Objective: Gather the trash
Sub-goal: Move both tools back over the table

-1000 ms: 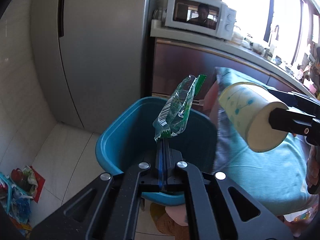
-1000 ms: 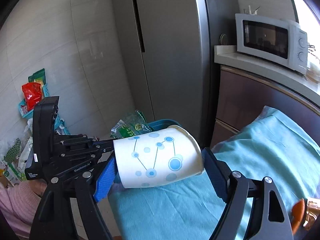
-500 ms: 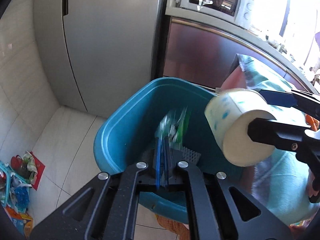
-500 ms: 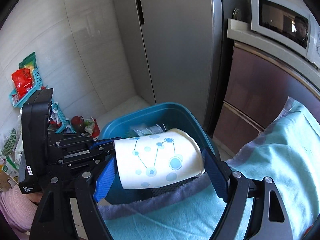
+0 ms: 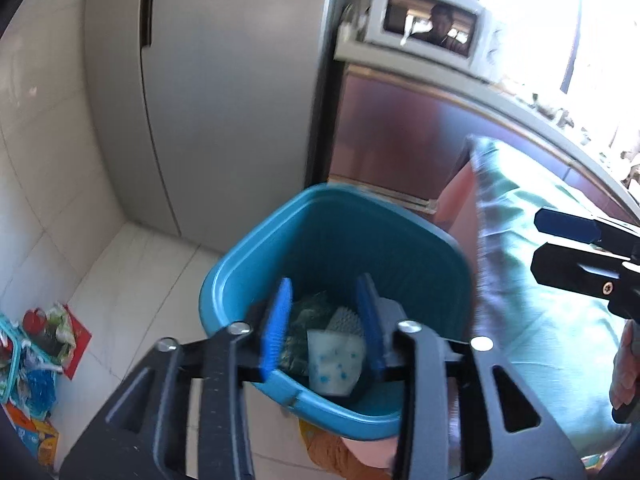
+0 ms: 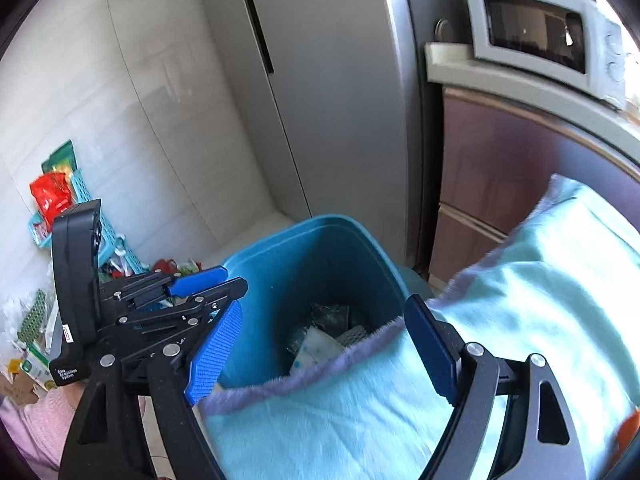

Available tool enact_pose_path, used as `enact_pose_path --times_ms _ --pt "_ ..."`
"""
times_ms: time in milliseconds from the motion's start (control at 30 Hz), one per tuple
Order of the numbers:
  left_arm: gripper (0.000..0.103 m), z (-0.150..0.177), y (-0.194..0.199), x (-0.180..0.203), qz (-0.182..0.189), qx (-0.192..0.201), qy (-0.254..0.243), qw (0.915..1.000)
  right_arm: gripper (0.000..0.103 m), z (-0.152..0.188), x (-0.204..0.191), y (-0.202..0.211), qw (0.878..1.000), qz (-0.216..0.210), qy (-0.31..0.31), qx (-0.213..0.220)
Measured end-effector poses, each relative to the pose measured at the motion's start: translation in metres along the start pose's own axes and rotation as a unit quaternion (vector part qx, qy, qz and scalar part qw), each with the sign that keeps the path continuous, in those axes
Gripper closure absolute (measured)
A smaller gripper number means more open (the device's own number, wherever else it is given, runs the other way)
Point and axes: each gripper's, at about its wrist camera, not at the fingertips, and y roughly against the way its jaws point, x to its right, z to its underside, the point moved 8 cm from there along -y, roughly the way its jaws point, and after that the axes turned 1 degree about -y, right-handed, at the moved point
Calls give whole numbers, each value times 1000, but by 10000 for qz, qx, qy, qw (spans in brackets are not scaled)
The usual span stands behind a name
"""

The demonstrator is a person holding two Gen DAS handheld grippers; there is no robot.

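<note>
The left gripper (image 5: 324, 324) hangs over the near rim of a blue bin (image 5: 240, 264), its blue pads spread apart and holding nothing. The right gripper (image 6: 320, 348) hovers over a teal cloth (image 6: 520, 300) at the bin's right edge, jaws wide and empty. A white dotted paper cup (image 5: 334, 362) lies at the bin's bottom beside what seems a green wrapper (image 5: 308, 316), blurred. Beyond stand a grey refrigerator (image 5: 224, 80) and a microwave (image 6: 540, 36).

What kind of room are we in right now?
Most likely a home kitchen: a tall grey refrigerator, a white microwave oven on a pale countertop, and a teal plastic trash bin on the tiled floor.
</note>
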Motion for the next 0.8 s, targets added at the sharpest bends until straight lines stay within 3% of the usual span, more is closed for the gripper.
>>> enact_pose_path --times_ms 133,300,533,800 --pt "52 -8 28 36 361 338 -262 9984 23 9 10 46 9991 110 -130 382" --pt "48 -9 52 101 1002 521 -715 9910 22 28 39 114 9944 484 -382 858" --pt "45 11 75 199 1913 451 -1362 9710 22 66 99 208 9750 1324 -952 1511" --pt "45 44 80 294 2559 164 -1912 9475 22 119 175 270 9465 2330 -1631 1524"
